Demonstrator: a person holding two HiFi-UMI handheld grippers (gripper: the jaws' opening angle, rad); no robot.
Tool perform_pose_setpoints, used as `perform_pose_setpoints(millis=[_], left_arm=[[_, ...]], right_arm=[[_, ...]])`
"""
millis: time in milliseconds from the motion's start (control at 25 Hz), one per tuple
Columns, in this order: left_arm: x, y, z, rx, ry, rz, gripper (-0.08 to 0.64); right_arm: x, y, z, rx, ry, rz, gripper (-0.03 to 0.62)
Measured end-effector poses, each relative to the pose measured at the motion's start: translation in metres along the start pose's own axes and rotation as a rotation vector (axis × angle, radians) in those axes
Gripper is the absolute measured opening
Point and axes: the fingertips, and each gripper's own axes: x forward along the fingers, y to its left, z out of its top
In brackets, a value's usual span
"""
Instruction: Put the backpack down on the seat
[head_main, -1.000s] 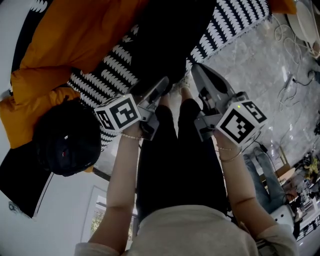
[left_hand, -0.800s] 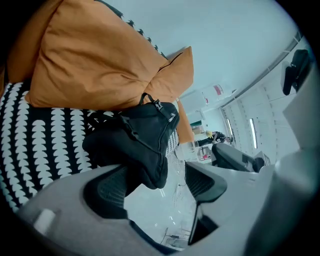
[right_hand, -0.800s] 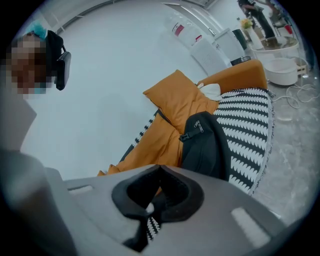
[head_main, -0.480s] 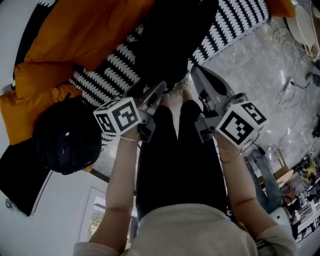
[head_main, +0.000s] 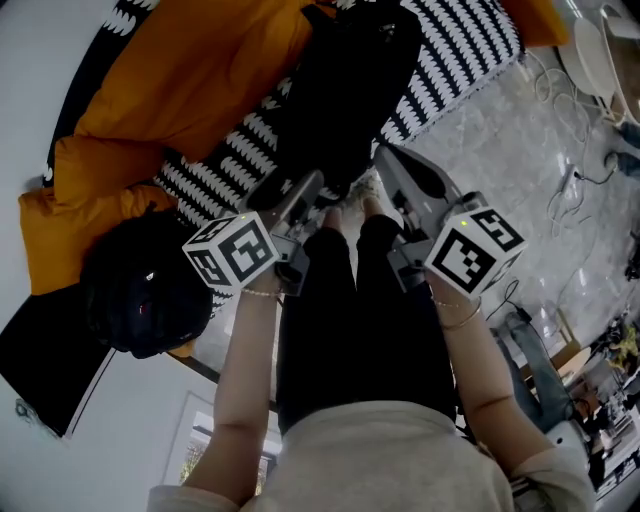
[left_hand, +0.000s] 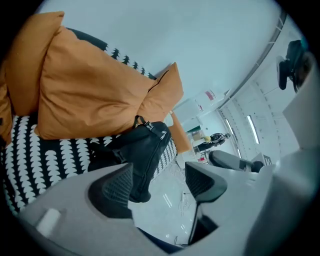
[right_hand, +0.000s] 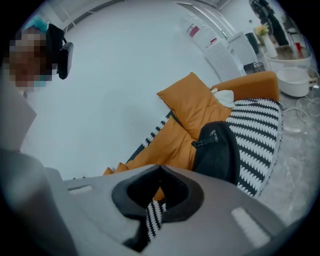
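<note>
Black fabric backpack (head_main: 345, 90) lying on black-and-white patterned seat (head_main: 460, 45), leaning against orange cushions (head_main: 190, 70). Left tongs (left_hand: 159, 181) just been opening, nothing between. Right tongs (right_hand: 160, 170) clenched, empty. Advice: be pulling away slowly, watching the end near the seat edge.

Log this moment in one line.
backpack: on seat, beside orange cushions | left gripper: just opened, empty | right gripper: shut, empty

My claw (right_hand: 159, 170) is closed, empty. Black backpack (right_hand: 217, 152) sits on the patterned seat (right_hand: 260, 130), right against the orange cushions (right_hand: 192, 107).
</note>
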Motion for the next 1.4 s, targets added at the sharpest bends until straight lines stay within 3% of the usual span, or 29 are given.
perform_pose_setpoints(millis=[200, 400, 520, 680, 880, 1200, 1400], left_arm=[[-0.012, -0.038, 0.027, 0.057, -0.029, -0.068, 0.313], [-0.026, -0.080, 0.042, 0.115, -0.039, -0.140, 0.213], [-0.034, -0.107, 0.054, 0.157, -0.061, -0.178, 0.157], [-0.051, -0.143, 0.068, 0.134, -0.100, -0.253, 0.108], [-0.074, -0.177, 0.086, 0.176, -0.152, -0.290, 0.026], [-0.093, -0.239, 0.128, 0.233, -0.245, -0.416, 0.008], [-0.103, -0.269, 0.132, 0.318, -0.218, -0.449, 0.008]], right_arm=[[-0.010, 0.025, 0.014, -0.070, 0.020, 0.017, 0.002], [-0.018, 0.056, 0.030, -0.172, 0.029, 0.060, 0.002], [-0.025, 0.073, 0.048, -0.194, 0.010, 0.082, 0.002], [-0.040, 0.093, 0.073, -0.197, -0.036, 0.100, 0.002], [-0.056, 0.119, 0.098, -0.212, -0.077, 0.123, 0.002], [-0.081, 0.159, 0.136, -0.271, -0.122, 0.211, 0.002], [-0.095, 0.176, 0.155, -0.282, -0.153, 0.215, 0.002]])
